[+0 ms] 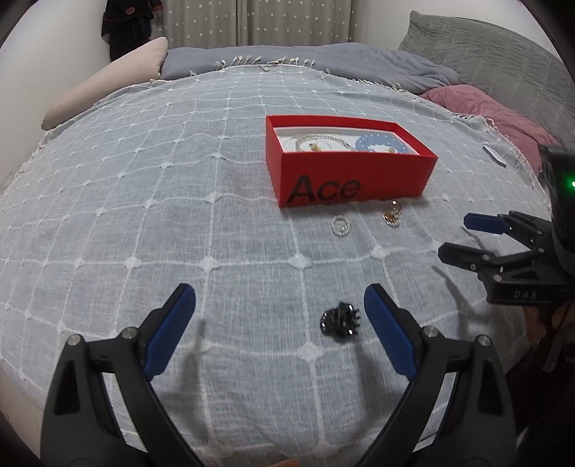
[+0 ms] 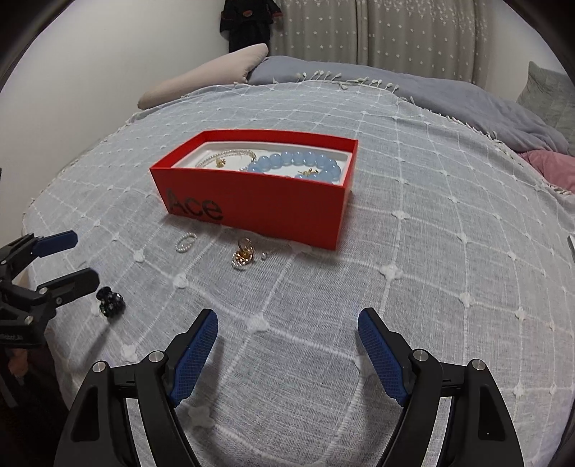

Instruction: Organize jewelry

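Star-patterned curtains (image 2: 395, 32) hung behind a bed covered by a pale grey throw (image 1: 143, 215) with a white grid pattern. On the throw sat an open red box (image 2: 273, 204) printed "Ace", holding a blue bead bracelet (image 2: 305, 161) at its right end, a pearl strand (image 2: 230, 155) at its left end, and small gold pieces. Just in front of the box, on the throw, lay a small pearl ring (image 2: 186, 241) and, to its right, a gold and pearl earring (image 2: 244, 255). A black hair claw clip (image 1: 340, 320) lay nearer, between the spread fingers of the left gripper (image 1: 280, 305), close to the right finger and untouched. The right gripper (image 2: 287, 330) hovered above bare throw, its jaws wide apart and holding nothing.
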Demonstrator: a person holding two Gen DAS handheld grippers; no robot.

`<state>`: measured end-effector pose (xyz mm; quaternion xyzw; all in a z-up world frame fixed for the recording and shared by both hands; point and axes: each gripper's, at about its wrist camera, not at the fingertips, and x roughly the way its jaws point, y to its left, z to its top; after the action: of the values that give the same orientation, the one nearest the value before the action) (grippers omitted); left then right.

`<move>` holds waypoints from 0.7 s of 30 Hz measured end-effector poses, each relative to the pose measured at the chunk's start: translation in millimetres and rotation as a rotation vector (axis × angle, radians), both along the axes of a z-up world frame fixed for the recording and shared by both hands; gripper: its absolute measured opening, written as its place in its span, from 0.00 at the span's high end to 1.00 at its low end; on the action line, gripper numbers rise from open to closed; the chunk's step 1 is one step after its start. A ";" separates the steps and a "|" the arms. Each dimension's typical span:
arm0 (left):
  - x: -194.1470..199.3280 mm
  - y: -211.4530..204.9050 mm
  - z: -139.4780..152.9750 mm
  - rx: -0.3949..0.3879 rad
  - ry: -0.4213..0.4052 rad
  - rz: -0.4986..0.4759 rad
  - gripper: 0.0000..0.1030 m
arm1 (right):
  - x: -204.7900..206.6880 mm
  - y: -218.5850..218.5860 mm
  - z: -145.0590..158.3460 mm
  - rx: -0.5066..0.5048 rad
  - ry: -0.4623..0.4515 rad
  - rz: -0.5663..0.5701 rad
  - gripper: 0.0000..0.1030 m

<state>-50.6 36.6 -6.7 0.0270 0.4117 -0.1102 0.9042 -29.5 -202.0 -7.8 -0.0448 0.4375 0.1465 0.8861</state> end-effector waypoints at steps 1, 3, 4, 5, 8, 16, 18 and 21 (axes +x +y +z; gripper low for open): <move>-1.9 -0.6 -0.9 -0.001 0.001 -0.003 0.08 | -1.0 -0.8 -1.2 0.001 0.003 -0.002 0.21; -6.2 -2.9 -4.5 -0.005 0.011 -0.022 0.08 | -1.5 -2.4 -3.3 0.002 0.008 -0.006 0.21; -7.3 -4.4 -6.0 -0.008 0.017 -0.031 0.08 | -1.8 -2.7 -4.0 0.002 0.010 -0.008 0.21; -8.3 -5.5 -7.6 -0.009 0.021 -0.037 0.08 | -1.8 -2.7 -4.7 0.003 0.011 -0.008 0.21; -10.1 -9.1 -10.5 -0.018 0.033 -0.050 0.08 | -1.5 -1.9 -5.3 -0.001 0.013 -0.009 0.21; -5.2 -18.6 -15.1 -0.036 0.077 -0.090 0.41 | -0.4 10.7 -6.9 -0.016 0.009 0.023 0.21; -5.1 -20.5 -17.0 -0.039 0.090 -0.105 0.49 | -0.1 14.8 -6.8 -0.016 0.007 0.039 0.21; -5.8 -23.9 -18.2 -0.031 0.091 -0.122 0.65 | 1.3 20.4 -6.2 -0.007 -0.003 0.067 0.21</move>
<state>-56.3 12.7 -25.0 0.0331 0.4484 -0.1727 0.8764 -28.3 -181.6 -14.0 -0.0627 0.4350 0.1745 0.8811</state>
